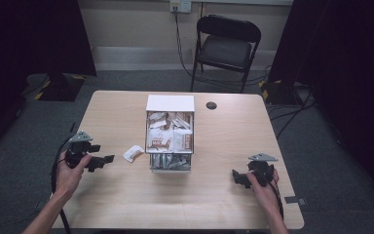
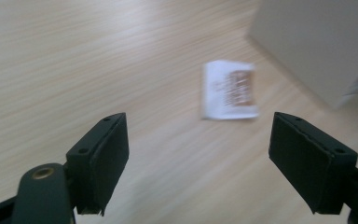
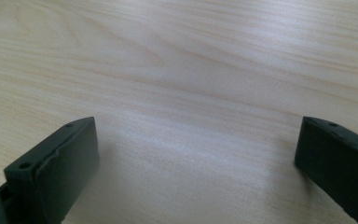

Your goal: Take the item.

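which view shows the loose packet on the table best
The left gripper view: the packet lies large just beyond the open left gripper, though blurred. The high view shows it small beside the box. The right gripper view looks at the bare table.

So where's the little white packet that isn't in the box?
In the high view the little white packet lies flat on the table, just left of the box of packets and ahead of the open left gripper.

One loose packet (image 1: 133, 153), two hand-held grippers (image 1: 108, 160)
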Demonstrator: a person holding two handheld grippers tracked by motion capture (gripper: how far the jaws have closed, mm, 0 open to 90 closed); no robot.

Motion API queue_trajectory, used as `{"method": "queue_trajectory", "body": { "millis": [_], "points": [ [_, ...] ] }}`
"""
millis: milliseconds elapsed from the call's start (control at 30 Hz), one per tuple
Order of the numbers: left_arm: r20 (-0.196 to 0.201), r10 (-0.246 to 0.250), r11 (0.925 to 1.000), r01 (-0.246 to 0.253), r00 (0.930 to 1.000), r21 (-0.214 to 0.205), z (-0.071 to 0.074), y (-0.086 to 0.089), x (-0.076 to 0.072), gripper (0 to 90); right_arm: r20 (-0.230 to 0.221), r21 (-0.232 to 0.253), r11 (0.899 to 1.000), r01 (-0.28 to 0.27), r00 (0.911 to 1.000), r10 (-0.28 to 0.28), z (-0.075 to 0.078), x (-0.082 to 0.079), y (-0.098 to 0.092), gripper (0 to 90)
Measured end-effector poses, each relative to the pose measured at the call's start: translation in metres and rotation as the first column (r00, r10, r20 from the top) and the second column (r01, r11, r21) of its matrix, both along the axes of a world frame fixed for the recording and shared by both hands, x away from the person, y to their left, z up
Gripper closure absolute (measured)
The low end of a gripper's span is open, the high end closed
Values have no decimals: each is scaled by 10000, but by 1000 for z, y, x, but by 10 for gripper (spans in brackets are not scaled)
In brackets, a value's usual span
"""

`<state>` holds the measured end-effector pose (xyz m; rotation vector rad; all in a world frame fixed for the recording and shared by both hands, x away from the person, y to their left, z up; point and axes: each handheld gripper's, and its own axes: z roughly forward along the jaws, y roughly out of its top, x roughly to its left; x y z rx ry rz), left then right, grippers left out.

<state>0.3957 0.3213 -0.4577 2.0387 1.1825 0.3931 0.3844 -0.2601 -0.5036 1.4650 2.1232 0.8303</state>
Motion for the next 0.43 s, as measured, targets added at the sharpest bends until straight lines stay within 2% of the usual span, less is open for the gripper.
{"method": "queue_trajectory", "body": {
  "millis": [33, 67, 100, 133, 167, 200, 233, 267, 300, 333, 367, 433],
  "points": [
    [-39, 312, 9995, -311, 9995, 63, -5, 4, 1, 193, 5, -4, 10000, 5, 10000, -5, 0, 0, 0, 0],
    [-377, 705, 9973, -712, 9968, -178, -12, 10, 2, 187, 6, -12, 10000, 2, 10000, -2, 0, 0, 0, 0],
    [-639, 865, 9958, -883, 9942, -253, -17, 14, 3, 187, 8, -8, 10000, 10, 10000, -10, 0, 0, 0, 0],
    [-663, 957, 9950, -974, 9932, -227, -22, 16, 4, 187, 4, -12, 10000, 3, 10000, -3, 0, 0, 0, 0],
    [-692, 972, 9953, -973, 9929, 20, -26, 17, 4, 189, 6, -8, 10000, 9, 10000, -9, 0, 0, 0, 0],
    [-682, 986, 9942, -953, 9928, 499, -30, 16, 5, 191, 6, -10, 10000, 4, 10000, -4, 0, 0, 0, 0],
    [-512, 1138, 9914, -1100, 9922, 710, -36, 14, 5, 190, 5, -12, 10000, 3, 10000, -3, 0, 0, 0, 0],
    [-631, 1301, 9876, -1236, 9895, 971, -42, 11, 4, 189, 5, -6, 10000, 10, 10000, -10, 0, 0, 0, 0],
    [-585, 1258, 9859, -1182, 9903, 1184, -45, 8, 4, 188, 4, -10, 10000, 3, 10000, -3, 0, 0, 0, 0],
    [-540, 1118, 9882, -1053, 9923, 1112, -46, 7, 4, 140, 8, -14, 10000, 2, 10000, -2, 0, 0, 0, 0],
    [-425, 1260, 9879, -1214, 9911, 964, -48, 6, 3, 135, 5, -11, 10000, 4, 10000, -4, 0, 0, 0, 0],
    [32, 1351, 9883, -1350, 9908, 716, -53, 6, 0, 118, 3, -10, 10000, 6, 10000, -6, 0, 0, 0, 0]
  ]
}}
